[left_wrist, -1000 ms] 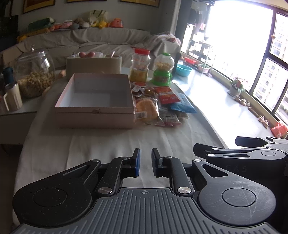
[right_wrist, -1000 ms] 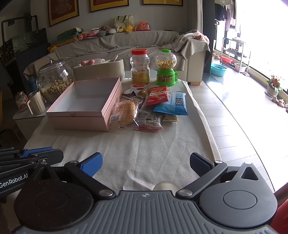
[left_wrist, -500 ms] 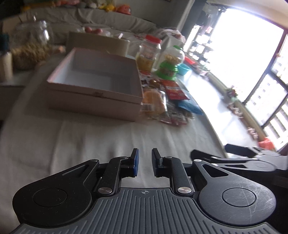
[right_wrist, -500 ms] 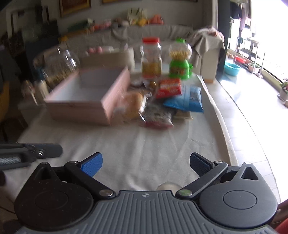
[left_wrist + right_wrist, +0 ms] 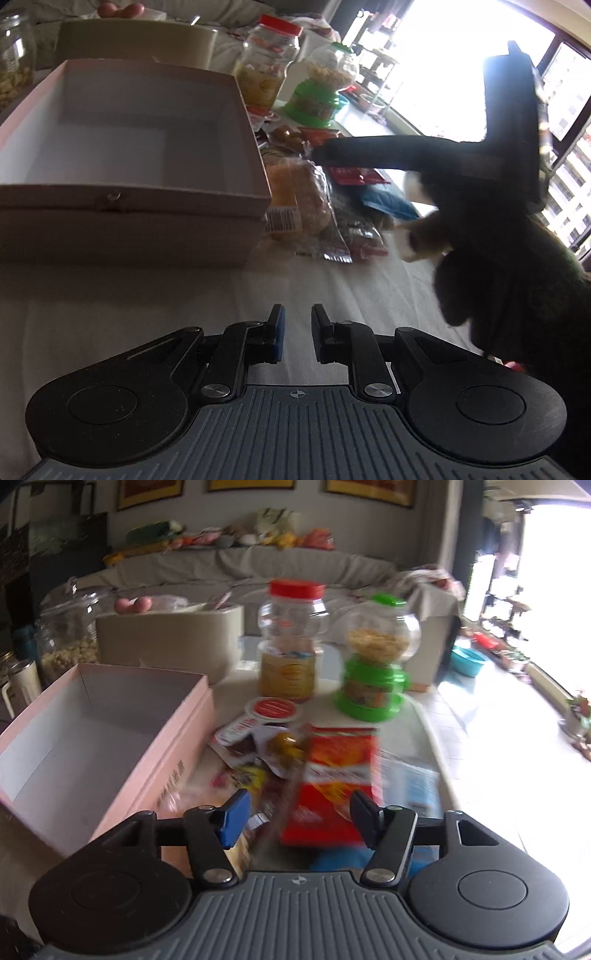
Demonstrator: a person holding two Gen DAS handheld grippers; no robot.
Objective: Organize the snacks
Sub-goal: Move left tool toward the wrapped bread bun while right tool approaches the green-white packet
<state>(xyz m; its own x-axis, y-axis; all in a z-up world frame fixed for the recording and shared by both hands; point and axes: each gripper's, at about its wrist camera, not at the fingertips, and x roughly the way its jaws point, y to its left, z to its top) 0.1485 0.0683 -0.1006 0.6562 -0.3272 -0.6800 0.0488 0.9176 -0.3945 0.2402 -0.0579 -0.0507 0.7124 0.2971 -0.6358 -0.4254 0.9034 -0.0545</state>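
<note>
1. Snacks (image 5: 328,775) lie in one loose heap on the cloth-covered table (image 5: 147,295), just right of the pink box (image 5: 92,746); a few packets touch its side wall.
2. Left gripper (image 5: 297,338) hangs over bare cloth in front of the box, jaws nearly together with a narrow gap, nothing between them.
3. Right gripper (image 5: 299,818) is over the heap; its jaws are closing, about half apart. A red packet (image 5: 332,786) shows in the gap, blurred, and the pads do not appear to press on it.
4. Seen from the left wrist, the right gripper (image 5: 321,153) reaches in from the right across the heap and hides part of it; the hand (image 5: 424,236) holding it is dark against the window.
5. Behind the heap stand two containers: a clear plastic jar (image 5: 290,642) with a red lid, and a green-based dispenser (image 5: 373,657) with a round clear globe of yellow pieces.
6. Further left is a large glass jar (image 5: 70,631) of pale pieces; a beige rectangular bin (image 5: 166,635) stands behind the box.
7. The box is cardboard, square-cornered, open-topped, white inside, and holds nothing.
8. The heap has crinkly wrappers: one red packet, one blue packet (image 5: 384,201), one clear-wrapped orange bun (image 5: 299,195), one round red-topped cup (image 5: 271,709); the rest are too blurred to count.
9. A grey-draped sofa (image 5: 258,568) runs along the back wall.
</note>
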